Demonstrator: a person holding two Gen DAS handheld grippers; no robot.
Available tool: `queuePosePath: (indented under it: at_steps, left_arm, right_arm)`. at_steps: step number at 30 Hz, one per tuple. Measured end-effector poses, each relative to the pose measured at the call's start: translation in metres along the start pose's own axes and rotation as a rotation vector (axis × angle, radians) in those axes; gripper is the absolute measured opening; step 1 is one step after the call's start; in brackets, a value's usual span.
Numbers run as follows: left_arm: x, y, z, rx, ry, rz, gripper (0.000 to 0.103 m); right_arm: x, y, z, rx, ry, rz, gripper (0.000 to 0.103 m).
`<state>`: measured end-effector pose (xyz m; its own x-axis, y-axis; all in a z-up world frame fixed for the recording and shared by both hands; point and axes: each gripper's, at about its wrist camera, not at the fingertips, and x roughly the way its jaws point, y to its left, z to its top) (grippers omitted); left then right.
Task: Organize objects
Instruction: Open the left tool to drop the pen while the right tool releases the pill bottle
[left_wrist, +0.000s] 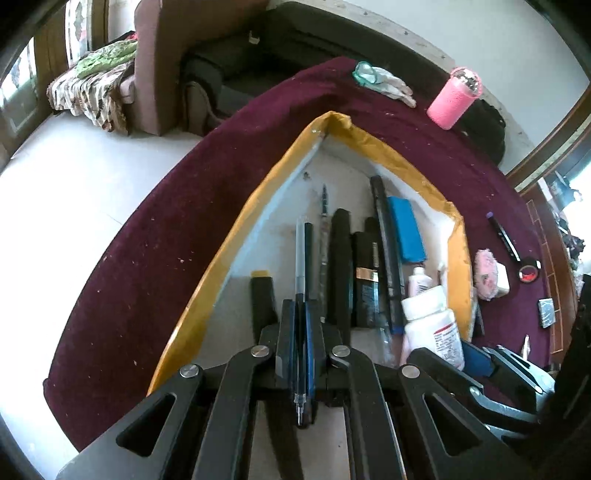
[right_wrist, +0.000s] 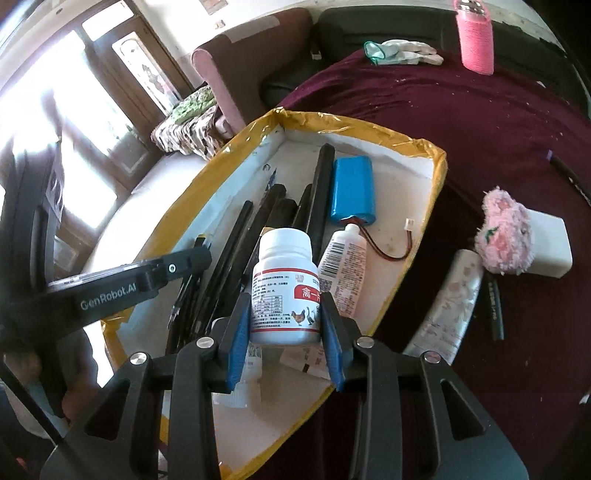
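A shallow white box with a yellow taped rim (left_wrist: 207, 295) (right_wrist: 436, 192) lies on a maroon cloth. My left gripper (left_wrist: 300, 314) is shut on a blue-black pen (left_wrist: 301, 258) and holds it over the box's left part, beside a row of dark pens and markers (left_wrist: 341, 266). My right gripper (right_wrist: 284, 325) is shut on a white pill bottle (right_wrist: 284, 288) with a red label, over the box's near part; the bottle also shows in the left wrist view (left_wrist: 434, 325). A blue battery pack (right_wrist: 351, 188) and a small white tube (right_wrist: 341, 266) lie in the box.
On the cloth outside the box lie a pink fluffy item on a white block (right_wrist: 517, 236), a floral tube (right_wrist: 450, 302), a black marker (right_wrist: 495, 310), a red tape roll (left_wrist: 528, 273), a pink cup (left_wrist: 454, 98) and a glove (left_wrist: 388, 83). A sofa stands behind.
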<state>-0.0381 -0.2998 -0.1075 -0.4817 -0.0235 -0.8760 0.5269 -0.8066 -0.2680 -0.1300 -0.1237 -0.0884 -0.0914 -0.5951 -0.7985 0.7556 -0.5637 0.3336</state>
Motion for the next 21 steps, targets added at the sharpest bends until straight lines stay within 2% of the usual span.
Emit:
queuePosePath:
  at_steps: [8,21]
  left_arm:
    - [0.008,0.003,0.003,0.006,0.018,0.003,0.003]
    - [0.010,0.010,0.002,-0.016,0.005,-0.020,0.004]
  right_arm:
    - [0.011,0.009,0.004,-0.030,0.014,-0.058,0.034]
    - [0.014,0.020,0.001,-0.053,0.037,-0.082,0.034]
